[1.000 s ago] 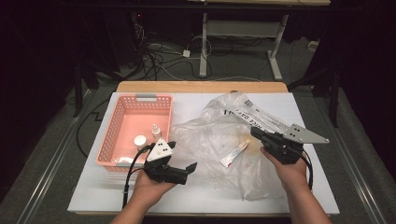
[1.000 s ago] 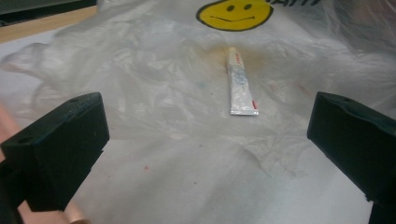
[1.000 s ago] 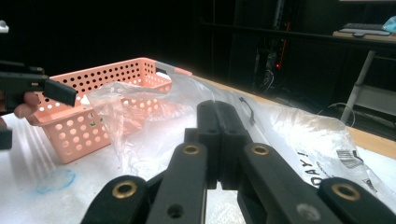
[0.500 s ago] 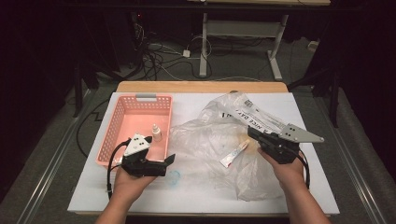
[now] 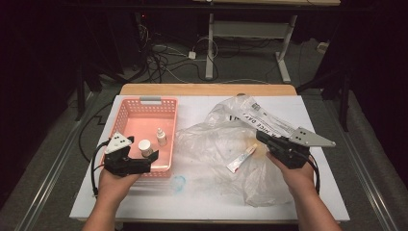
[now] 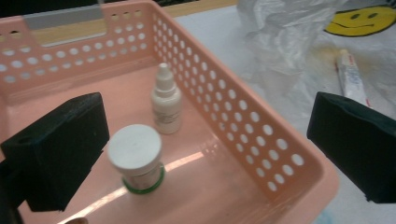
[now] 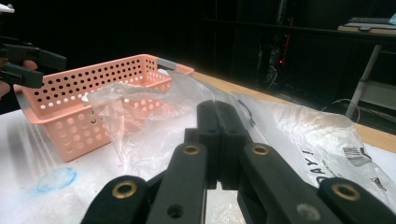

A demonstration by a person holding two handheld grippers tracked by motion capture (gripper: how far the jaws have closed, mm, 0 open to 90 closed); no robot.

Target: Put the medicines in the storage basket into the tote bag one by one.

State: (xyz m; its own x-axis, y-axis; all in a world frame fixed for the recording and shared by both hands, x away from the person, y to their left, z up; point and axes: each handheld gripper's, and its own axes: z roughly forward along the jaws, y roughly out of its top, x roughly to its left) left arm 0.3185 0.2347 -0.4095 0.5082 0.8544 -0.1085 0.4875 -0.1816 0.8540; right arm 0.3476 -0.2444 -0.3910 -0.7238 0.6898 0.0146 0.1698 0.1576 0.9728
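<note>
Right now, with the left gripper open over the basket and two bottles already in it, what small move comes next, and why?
Probably bring the left gripper back across to the tube lying in the plastic bag. Its jaws stand wide and empty above the pink basket, the jar and dropper bottle stand inside, and the right gripper is shut at the bag.
</note>
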